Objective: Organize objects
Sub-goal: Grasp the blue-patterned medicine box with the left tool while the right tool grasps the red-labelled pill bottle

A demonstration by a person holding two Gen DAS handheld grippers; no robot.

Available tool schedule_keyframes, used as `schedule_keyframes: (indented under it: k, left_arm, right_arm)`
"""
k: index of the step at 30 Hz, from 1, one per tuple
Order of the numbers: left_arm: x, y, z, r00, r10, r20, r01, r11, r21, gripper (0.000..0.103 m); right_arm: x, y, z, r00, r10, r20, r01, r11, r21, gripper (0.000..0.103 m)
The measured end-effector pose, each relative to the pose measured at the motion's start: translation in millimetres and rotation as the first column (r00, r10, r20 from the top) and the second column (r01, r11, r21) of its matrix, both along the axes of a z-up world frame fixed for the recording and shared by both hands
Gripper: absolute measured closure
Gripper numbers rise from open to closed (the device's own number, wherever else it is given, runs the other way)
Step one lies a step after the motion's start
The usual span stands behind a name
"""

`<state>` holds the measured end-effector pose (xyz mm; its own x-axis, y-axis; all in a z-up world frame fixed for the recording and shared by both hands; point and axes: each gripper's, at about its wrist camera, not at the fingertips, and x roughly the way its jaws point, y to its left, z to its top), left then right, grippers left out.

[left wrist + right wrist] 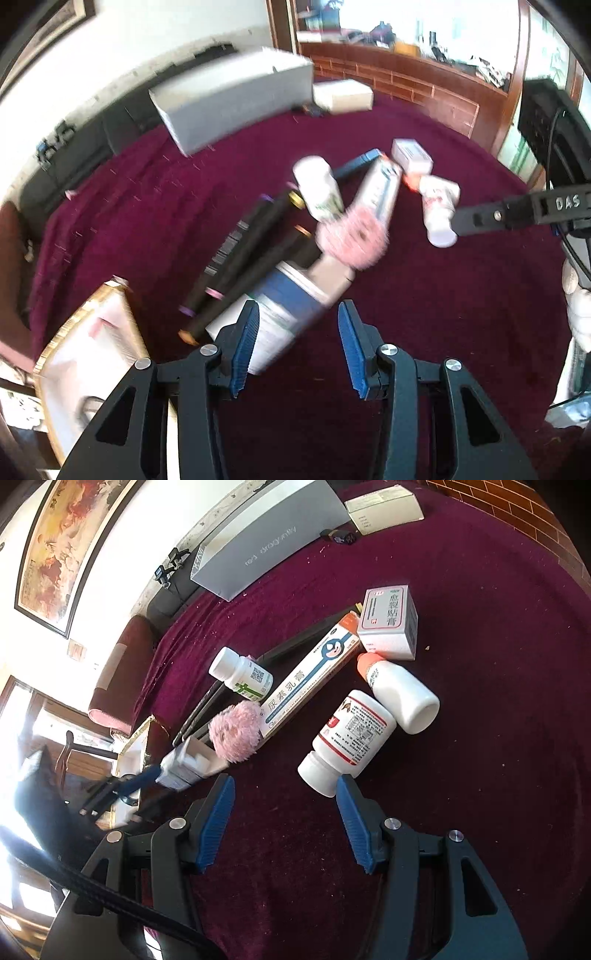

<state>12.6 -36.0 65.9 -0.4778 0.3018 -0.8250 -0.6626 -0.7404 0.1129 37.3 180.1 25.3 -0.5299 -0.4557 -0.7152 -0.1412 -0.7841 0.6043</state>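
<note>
The heap of small things lies on the dark red cloth of the bench point(480, 590), and its middle is the fluffy pink round puff point(234, 734). Touching the puff is the long white ointment carton with blue print point(314, 675). Behind the puff lies a small white bottle with green label point(243, 675), and well to the right of the puff a white pill bottle with red-edged label point(347, 738). The right claw point(286, 825) hangs near this bottle, its jaws apart and empty. The left claw point(297, 349) is apart too, around nothing, over the white and blue box point(273, 306). I think closing now could knock the neighbours or roll a bottle away.
</note>
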Motion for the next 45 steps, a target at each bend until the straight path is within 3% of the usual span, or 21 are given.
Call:
schedule_keyframes:
  k: [3, 6, 9, 13, 16, 22, 24, 27, 30, 32, 34, 35, 37, 45]
  left_arm:
    - [-12.6, -11.5, 6.3, 1.000, 0.023, -0.003, -0.023, 0.999, 0.027, 0.058]
    - [-33.8, -16.0, -4.4, 0.994, 0.052, 0.098, -0.059, 0.996, 0.073, 0.057]
    - [-41.8, -15.8, -26.4, 0.966, 0.051, 0.253, -0.084, 0.989, 0.122, 0.058]
    - [-16.2, -0.1, -41.5, 0.912, -0.073, 0.404, -0.011, 0.980, 0.201, 0.058]
    - [11.0, 12.2, -33.9, 0.919, -0.127, 0.372, 0.053, 0.978, 0.203, 0.058]
    - [24.6, 15.4, -24.8, 0.942, -0.022, 0.335, -0.060, 0.971, 0.233, 0.057]
    - [32.5, 18.1, -22.4, 0.955, 0.005, 0.296, -0.076, 0.971, 0.226, 0.049]
    - [42.6, 30.5, -30.5, 0.974, 0.043, 0.223, -0.081, 0.983, 0.162, 0.045]
    - [49.1, 43.2, -48.8, 0.978, 0.101, 0.185, -0.114, 0.992, 0.057, 0.046]
    - [54.9, 48.1, -51.8, 0.986, 0.129, 0.107, -0.133, 0.991, 0.029, 0.045]
    - [54.3, 44.0, -49.8, 0.980, 0.156, 0.126, -0.164, 0.985, 0.061, 0.054]
    - [53.7, 39.7, -47.7, 0.977, 0.157, 0.144, -0.171, 0.981, 0.088, 0.073]
    - [54.4, 27.5, -43.2, 0.970, 0.161, 0.181, -0.188, 0.972, 0.140, 0.074]
    - [76.6, -6.3, -22.3, 0.969, 0.181, 0.168, -0.217, 0.948, 0.231, 0.074]
  right_arm:
    - [-2.0, 0.9, -2.7, 1.000, -0.001, 0.002, 0.001, 1.000, -0.008, 0.044]
    - [-3.7, -1.5, -6.4, 1.000, 0.006, 0.009, -0.006, 1.000, -0.026, 0.044]
    - [-4.2, -3.5, -5.8, 1.000, 0.016, 0.005, -0.016, 0.999, -0.032, 0.044]
    - [-4.5, -1.2, -2.3, 1.000, 0.019, -0.012, -0.020, 0.999, -0.039, 0.044]
    - [-3.8, 2.9, -3.3, 1.000, 0.010, -0.012, -0.011, 0.999, -0.043, 0.044]
    - [-5.1, 7.7, -7.1, 1.000, -0.011, 0.007, 0.011, 0.999, -0.047, 0.044]
    - [-6.5, 8.9, -6.5, 1.000, -0.019, 0.010, 0.020, 0.999, -0.042, 0.044]
    - [-8.6, 11.9, -6.6, 0.999, -0.034, 0.016, 0.034, 0.999, -0.041, 0.044]
    - [-11.2, 11.4, -8.2, 0.999, -0.043, 0.026, 0.044, 0.998, -0.038, 0.044]
    - [-12.9, 10.3, -9.4, 0.998, -0.053, 0.035, 0.054, 0.998, -0.032, 0.044]
    - [-14.9, 11.4, -12.0, 0.995, -0.081, 0.053, 0.083, 0.996, -0.029, 0.044]
    - [-16.1, 12.8, -13.8, 0.993, -0.103, 0.065, 0.105, 0.994, -0.028, 0.044]
    - [-17.8, 15.9, -15.6, 0.987, -0.141, 0.077, 0.143, 0.989, -0.024, 0.044]
    - [-32.8, 6.5, -12.8, 0.965, -0.255, 0.058, 0.246, 0.961, 0.125, 0.044]
